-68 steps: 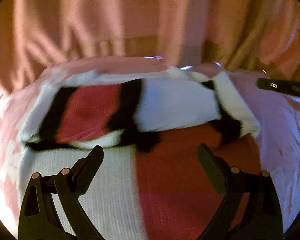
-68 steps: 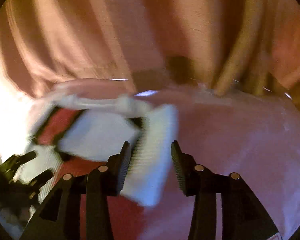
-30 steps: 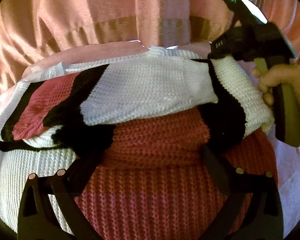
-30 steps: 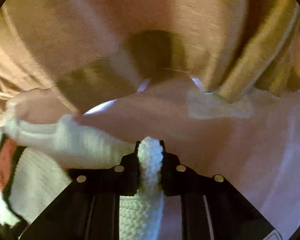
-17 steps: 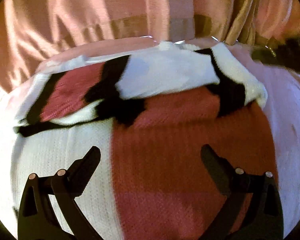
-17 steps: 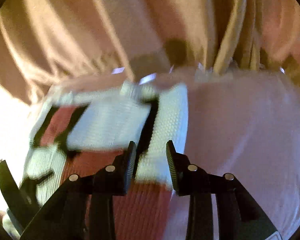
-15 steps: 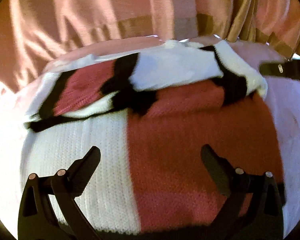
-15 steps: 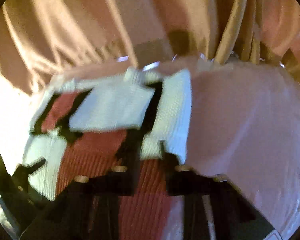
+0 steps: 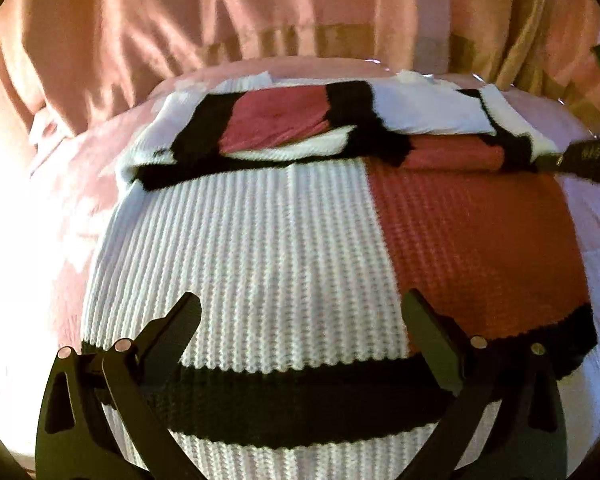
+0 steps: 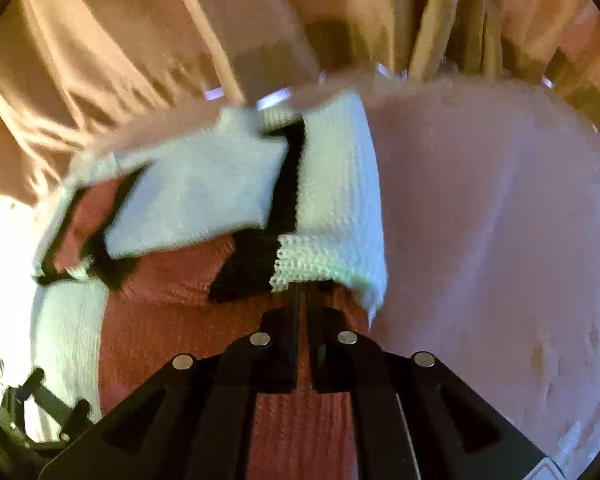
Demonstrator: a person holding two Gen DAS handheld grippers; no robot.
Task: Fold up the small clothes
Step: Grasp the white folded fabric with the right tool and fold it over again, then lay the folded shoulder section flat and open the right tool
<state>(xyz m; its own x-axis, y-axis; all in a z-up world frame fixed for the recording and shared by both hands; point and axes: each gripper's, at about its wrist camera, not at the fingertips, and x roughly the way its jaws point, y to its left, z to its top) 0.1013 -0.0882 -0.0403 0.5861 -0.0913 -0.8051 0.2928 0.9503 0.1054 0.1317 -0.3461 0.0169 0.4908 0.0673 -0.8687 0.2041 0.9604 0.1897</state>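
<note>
Sweater (image 9: 300, 240) flat on pink-covered table (image 10: 500, 220), sleeves folded at 12 o'clock; left claw (image 9: 300, 320) wide, right claw (image 10: 298, 292) closed empty; careless hem grab risks dragging sleeves loose.

The left hand-held gripper (image 9: 300, 320) points steeply downward with its two black fingers (image 9: 172, 332) spread wide apart, nothing pressed between them. The right hand-held gripper (image 10: 300, 300) also tilts steeply down, its fingers (image 10: 278, 344) drawn together so that only a thin slit shows, and they seem to grip nothing, though their tips are partly hidden. In the left wrist view the right hand-held gripper appears as a dark bar at the right edge.
</note>
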